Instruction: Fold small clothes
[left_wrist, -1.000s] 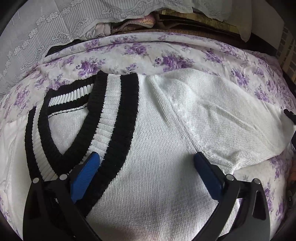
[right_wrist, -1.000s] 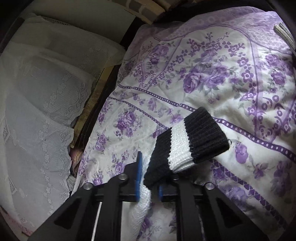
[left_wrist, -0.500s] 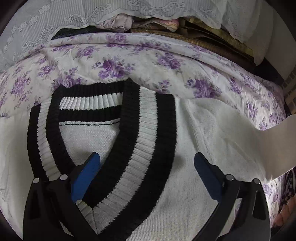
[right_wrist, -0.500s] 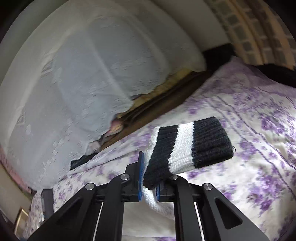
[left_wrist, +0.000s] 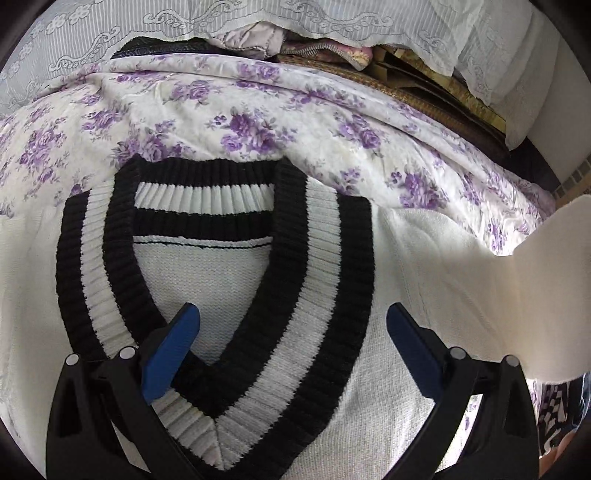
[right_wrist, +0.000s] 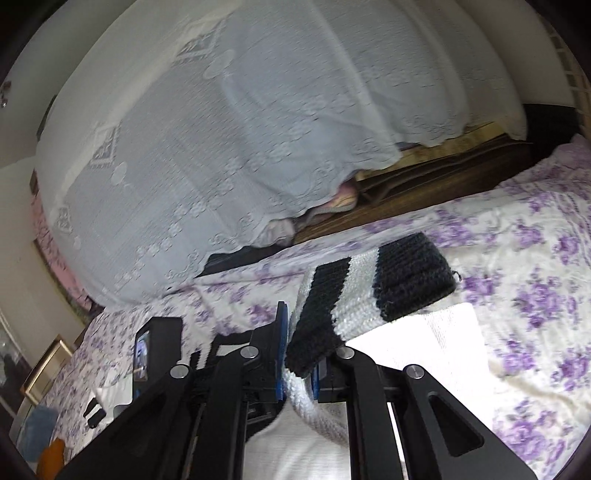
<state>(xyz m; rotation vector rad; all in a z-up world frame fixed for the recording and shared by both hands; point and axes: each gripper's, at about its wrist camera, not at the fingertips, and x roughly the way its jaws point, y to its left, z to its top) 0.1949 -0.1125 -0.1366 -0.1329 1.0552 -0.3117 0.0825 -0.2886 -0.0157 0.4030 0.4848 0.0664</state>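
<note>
A white knit sweater with a black-and-white ribbed V-neck collar lies flat on the floral bedspread. My left gripper hovers open just above the point of the collar, with nothing between its blue pads. One sleeve rises off the bed at the right edge of the left wrist view. In the right wrist view my right gripper is shut on the sleeve's striped cuff, which sticks out past the fingers above the bed.
A white lace cover drapes over a pile along the far side of the bed, with folded fabrics and woven mats under its edge. The purple-flowered bedspread spreads to the right. A picture frame and small items sit at lower left.
The right gripper has lifted and swung the cuff up over the bed, rolling as it went. The left gripper slid along the sweater from its shoulder to over the V-neck.
</note>
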